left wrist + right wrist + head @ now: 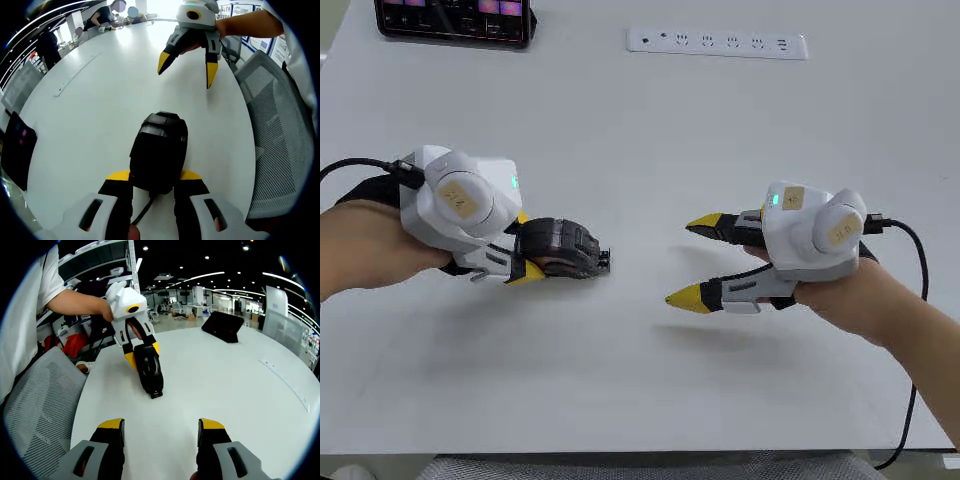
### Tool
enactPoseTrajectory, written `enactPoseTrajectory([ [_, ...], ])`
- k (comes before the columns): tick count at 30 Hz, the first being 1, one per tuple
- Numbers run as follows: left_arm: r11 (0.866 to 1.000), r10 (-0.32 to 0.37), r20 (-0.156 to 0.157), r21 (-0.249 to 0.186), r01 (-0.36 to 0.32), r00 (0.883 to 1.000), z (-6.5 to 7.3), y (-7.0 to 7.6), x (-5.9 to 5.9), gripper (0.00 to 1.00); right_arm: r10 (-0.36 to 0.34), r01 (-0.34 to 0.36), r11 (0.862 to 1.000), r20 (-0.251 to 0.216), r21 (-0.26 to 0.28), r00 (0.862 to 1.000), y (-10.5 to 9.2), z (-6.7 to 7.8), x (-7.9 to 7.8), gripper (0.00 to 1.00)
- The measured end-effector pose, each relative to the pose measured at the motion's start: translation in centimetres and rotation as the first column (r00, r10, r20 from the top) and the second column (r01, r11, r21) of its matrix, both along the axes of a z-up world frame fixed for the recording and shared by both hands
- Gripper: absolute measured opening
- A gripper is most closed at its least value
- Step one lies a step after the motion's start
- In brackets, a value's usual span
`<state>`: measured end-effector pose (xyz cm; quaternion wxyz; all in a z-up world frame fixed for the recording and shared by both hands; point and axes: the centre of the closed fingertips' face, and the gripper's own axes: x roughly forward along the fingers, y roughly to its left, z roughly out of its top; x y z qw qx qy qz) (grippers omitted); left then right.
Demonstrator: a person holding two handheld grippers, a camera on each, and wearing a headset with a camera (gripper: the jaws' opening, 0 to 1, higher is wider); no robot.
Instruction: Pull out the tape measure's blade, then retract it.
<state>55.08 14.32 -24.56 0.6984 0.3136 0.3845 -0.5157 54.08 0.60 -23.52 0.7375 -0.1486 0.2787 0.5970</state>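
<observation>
Left gripper (528,246) clamped on black tape measure (563,248), case low over white table (620,120), blade hook (605,262) facing right gripper (696,260). Right jaws apart, empty, well apart from case. Blade looks fully in; pull-out not yet begun. Next likely: right gripper reaches hook, pinches it.

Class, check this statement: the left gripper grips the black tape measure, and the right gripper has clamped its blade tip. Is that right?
No. The head view shows the right gripper open, apart from the tape measure, clamping nothing. The left gripper does grip the black tape measure.
</observation>
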Motion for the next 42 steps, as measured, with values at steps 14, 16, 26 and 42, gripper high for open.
enactPoseTrajectory([
  [14,1.0,0.009,-0.004,0.005,-0.009,1.0,0.0,0.0,0.0,0.26,0.062,-0.062,0.998,0.017,-0.007,0.998,1.8,-0.9,0.1,0.5],
  [16,1.0,0.01,-0.007,0.004,-0.01,1.0,0.0,0.0,-0.1,0.26,0.069,-0.069,0.998,0.021,-0.004,0.997,2.1,-0.9,0.1,0.48],
  [26,1.0,0.007,-0.016,0.005,-0.007,1.0,-0.1,0.1,-0.1,0.26,0.116,-0.116,0.993,0.048,-0.009,0.992,3.5,-1.0,0.5,0.41],
  [42,1.0,0.01,-0.023,0.006,-0.01,1.0,-0.1,0.0,0.0,0.26,0.173,-0.173,0.985,0.058,-0.003,0.983,5.6,-1.8,0.5,0.33],
])
